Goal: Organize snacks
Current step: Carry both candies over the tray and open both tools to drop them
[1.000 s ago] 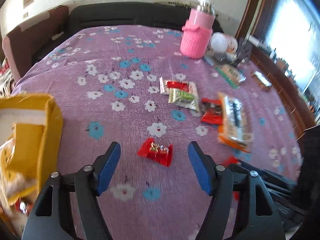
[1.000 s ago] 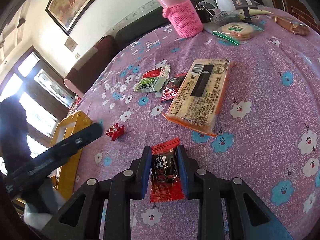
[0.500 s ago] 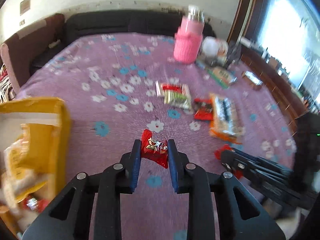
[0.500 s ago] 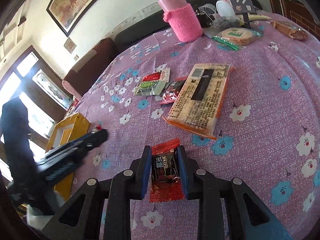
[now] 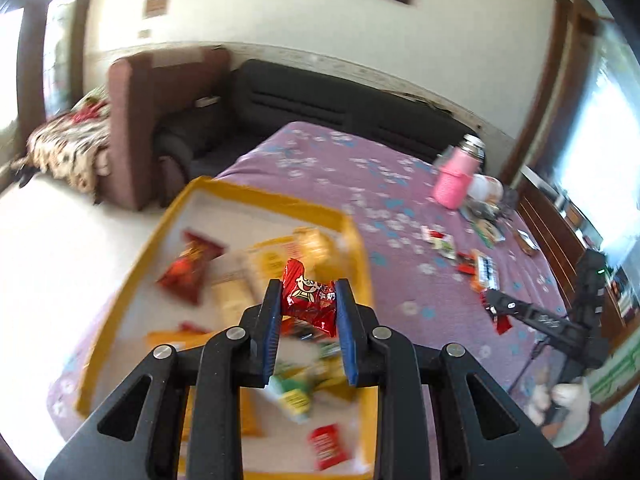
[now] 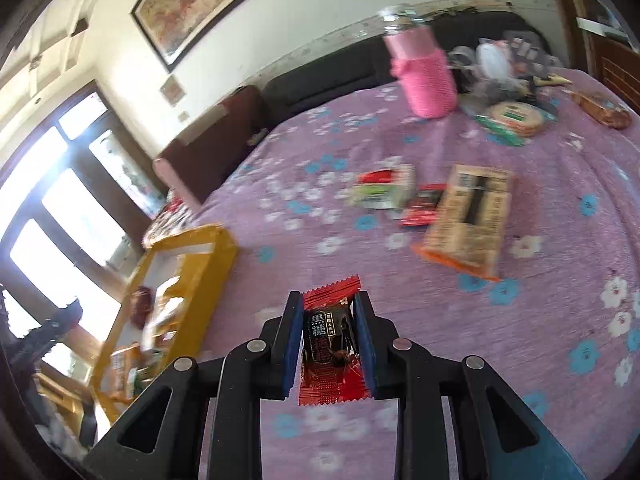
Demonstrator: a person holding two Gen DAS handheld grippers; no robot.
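Left gripper [image 5: 307, 306]: pitched down and forward, hanging over the open yellow box [image 5: 160, 240]. Blue pads pinch a small red candy wrapper [image 5: 308, 300] from both sides; jaws narrow, closed on it. The wrapper sits crumpled between the pads, printed face toward the camera, one twisted end poking up above the fingertips and the other trailing down to the right; its long axis runs roughly across the gap with a slight tilt. Below it the box interior is blurred, with several packets lying loose in it.

Right gripper [image 6: 327, 332]: also angled downward, held above the purple flowered tablecloth [image 6: 560, 240], clear of the surface. Jaws narrow, clamped on a red-and-black sachet [image 6: 328, 344]. The sachet's long axis lies along the fingers: one serrated end sticks out past the fingertips, the other hangs back toward the camera, label facing up.

In the right wrist view the yellow box [image 6: 208, 264] stands at the table's left edge. A large flat biscuit pack [image 6: 468, 220] lies ahead to the right, with a small dark-red packet [image 6: 422, 208] and a green-and-white packet [image 6: 380, 192] just beside it. A pink bottle [image 6: 424, 72] stands upright at the far side.

In the left wrist view the right gripper [image 5: 496, 308] appears at right, with the person's hand [image 5: 560, 400] behind it.
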